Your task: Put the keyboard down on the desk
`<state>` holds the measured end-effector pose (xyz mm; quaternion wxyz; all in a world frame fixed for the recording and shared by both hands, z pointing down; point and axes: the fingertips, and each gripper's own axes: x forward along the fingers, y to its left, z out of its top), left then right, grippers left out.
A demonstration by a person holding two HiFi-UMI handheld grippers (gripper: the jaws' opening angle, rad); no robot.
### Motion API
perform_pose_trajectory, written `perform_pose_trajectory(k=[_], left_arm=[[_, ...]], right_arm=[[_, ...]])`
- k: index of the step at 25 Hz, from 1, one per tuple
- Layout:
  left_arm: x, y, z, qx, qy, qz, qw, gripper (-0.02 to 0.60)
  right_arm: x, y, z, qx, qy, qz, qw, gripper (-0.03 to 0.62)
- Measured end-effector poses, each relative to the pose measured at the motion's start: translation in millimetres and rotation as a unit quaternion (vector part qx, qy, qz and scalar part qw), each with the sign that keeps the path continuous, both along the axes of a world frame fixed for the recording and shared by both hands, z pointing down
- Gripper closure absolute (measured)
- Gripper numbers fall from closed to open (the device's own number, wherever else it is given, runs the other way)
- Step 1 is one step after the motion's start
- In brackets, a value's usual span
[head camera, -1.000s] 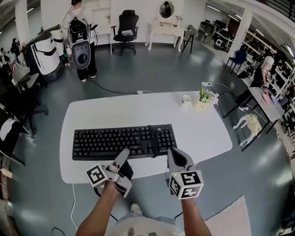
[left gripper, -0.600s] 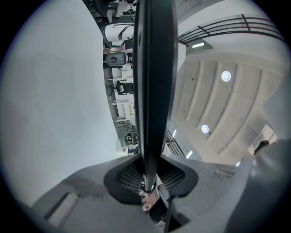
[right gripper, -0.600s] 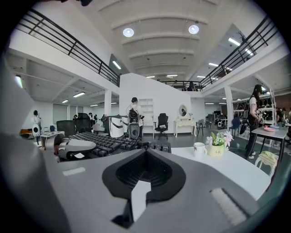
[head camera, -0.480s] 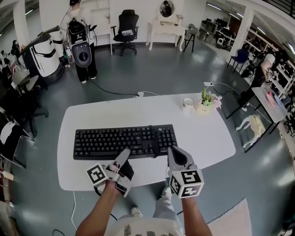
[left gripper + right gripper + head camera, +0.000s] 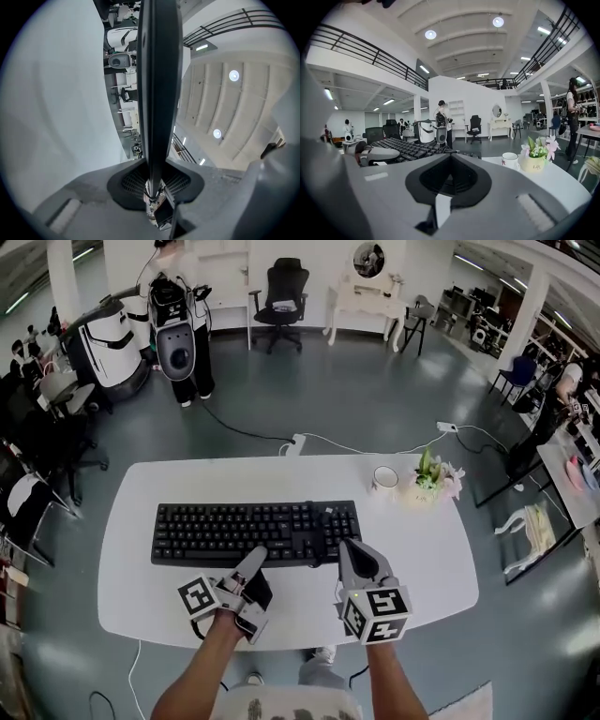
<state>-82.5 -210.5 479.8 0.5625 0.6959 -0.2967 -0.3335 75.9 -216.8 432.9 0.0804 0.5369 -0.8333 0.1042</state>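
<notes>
Well right of keyboard (image 5: 234,531): mug (image 5: 383,478), flowerpot (image 5: 427,487)

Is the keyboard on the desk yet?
Not yet. Done: the keyboard is up over the desk. In hand: the left gripper clamps its front edge, with a gap showing underneath. Left: lower it flat onto the desk, then let go.

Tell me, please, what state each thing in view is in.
keyboard: held clear of the desk
left gripper: shut on the keyboard's near edge
right gripper: shut, tips at the keyboard's near edge
mug: upright on the desk
flower pot: upright on the desk
</notes>
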Motion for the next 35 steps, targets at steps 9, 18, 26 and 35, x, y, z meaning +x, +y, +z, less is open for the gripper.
perform_pose_trajectory(k=[9,18,26,35], left_arm=[[44.4,-50.4,-3.6,-0.007,-0.01,-0.039,0.9992,0.491],[44.2,-60.1,0.6,-0.015,-0.013,-0.054,0.9983,0.489],[28.3,-64.9,14.0,-0.02,-0.007,-0.041,0.9989,0.489],[33.9,-68.3,53.6,-0.043,0.005,-0.013,0.999,0.489]], right_arm=[[41.2,-67.1,-3.3,-0.011,-0.005,-0.054,0.998,0.594],[39.1,-86.2,0.2,-0.019,-0.008,-0.078,0.997,0.594],[21.4,-80.6,9.5,-0.025,-0.001,-0.07,0.997,0.594],[7.0,-77.2,28.6,-0.042,0.014,-0.071,0.996,0.594]])
